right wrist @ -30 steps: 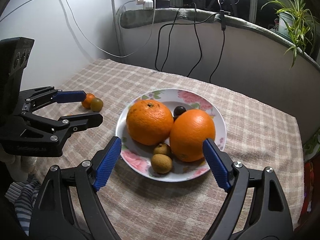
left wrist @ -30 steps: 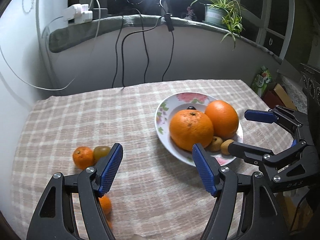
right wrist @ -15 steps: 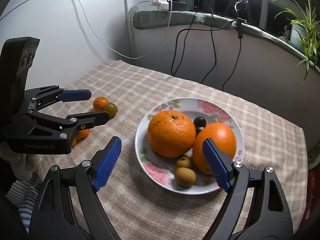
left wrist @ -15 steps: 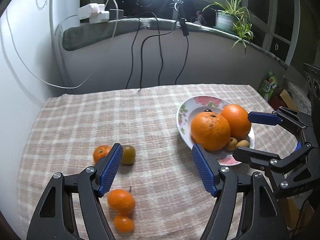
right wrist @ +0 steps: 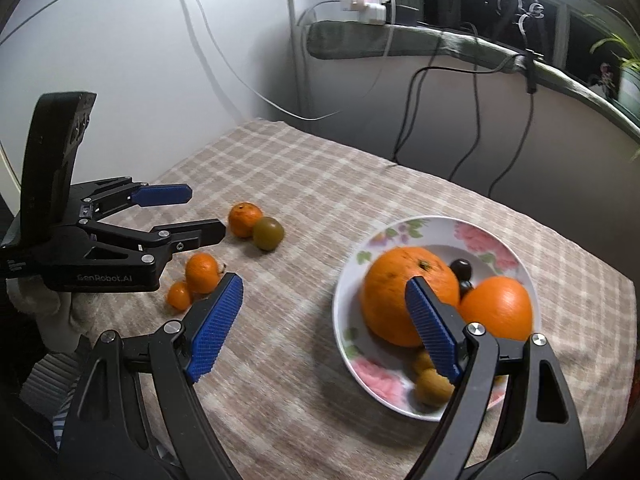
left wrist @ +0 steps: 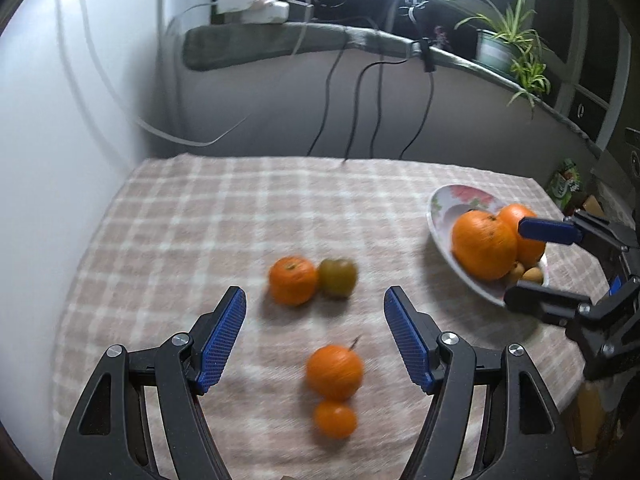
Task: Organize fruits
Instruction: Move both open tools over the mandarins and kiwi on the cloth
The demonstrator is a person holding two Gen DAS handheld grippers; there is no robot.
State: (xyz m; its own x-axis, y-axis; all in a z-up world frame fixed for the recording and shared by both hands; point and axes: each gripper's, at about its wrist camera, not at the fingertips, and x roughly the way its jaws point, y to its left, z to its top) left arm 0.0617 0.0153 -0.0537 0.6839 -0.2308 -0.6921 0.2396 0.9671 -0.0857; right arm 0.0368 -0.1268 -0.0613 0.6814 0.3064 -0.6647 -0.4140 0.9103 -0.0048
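On the checked tablecloth [left wrist: 192, 216] we see four small fruits lying loose, three orange and one greenish [left wrist: 338, 277], near the flowered plate [right wrist: 404, 236]. Only the right view shows the dark fruit [right wrist: 461, 268] behind the big oranges [right wrist: 408, 292]. The left gripper [left wrist: 315, 334] and the right gripper [right wrist: 320, 320] both stand apart, holding nothing.

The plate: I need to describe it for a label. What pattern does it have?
White plate with pink flowers and green leaves, clearest in the right wrist view.
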